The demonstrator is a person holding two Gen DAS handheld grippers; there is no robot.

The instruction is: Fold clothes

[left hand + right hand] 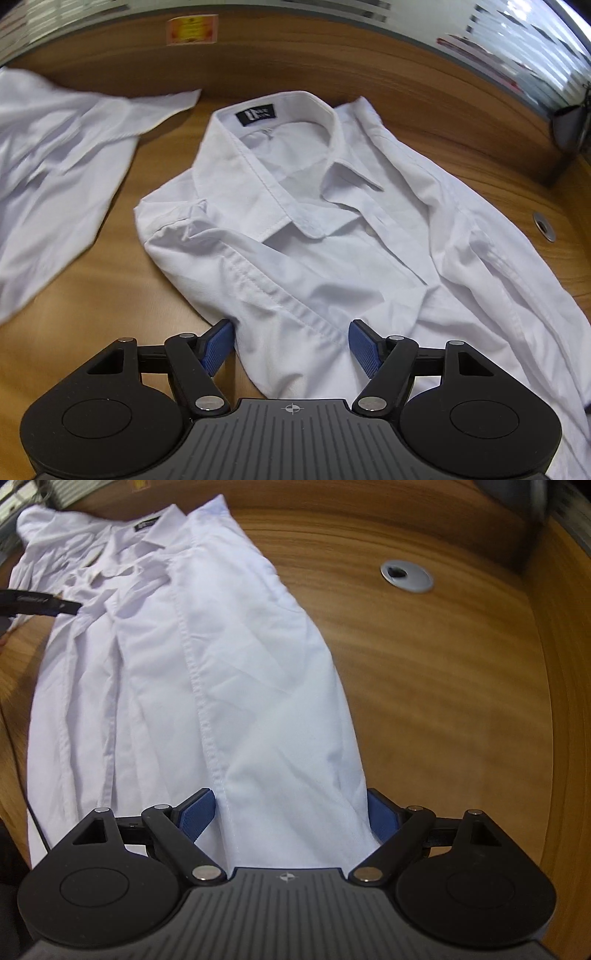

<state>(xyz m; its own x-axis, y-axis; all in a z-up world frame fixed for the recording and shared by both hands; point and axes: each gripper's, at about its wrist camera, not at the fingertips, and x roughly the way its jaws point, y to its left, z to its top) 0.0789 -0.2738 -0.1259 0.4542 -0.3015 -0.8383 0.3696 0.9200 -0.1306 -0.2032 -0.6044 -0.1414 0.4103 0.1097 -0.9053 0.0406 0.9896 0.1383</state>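
Two white garments lie on a wooden table point(443, 701). The larger, a white collared shirt point(332, 229), is spread out lengthwise across the table's middle, its collar with a dark label point(255, 114) pointing toward the far edge. The second white garment point(55, 166) lies crumpled near the far left corner, apart from the shirt. A round metal cable port point(406, 575) sits in the tabletop toward the far right edge. The left gripper point(291, 347) is spread wide, blue pads either side of a fold near the shoulder. The right gripper point(291, 814) is likewise released, straddling the shirt's lower part at the near edge.
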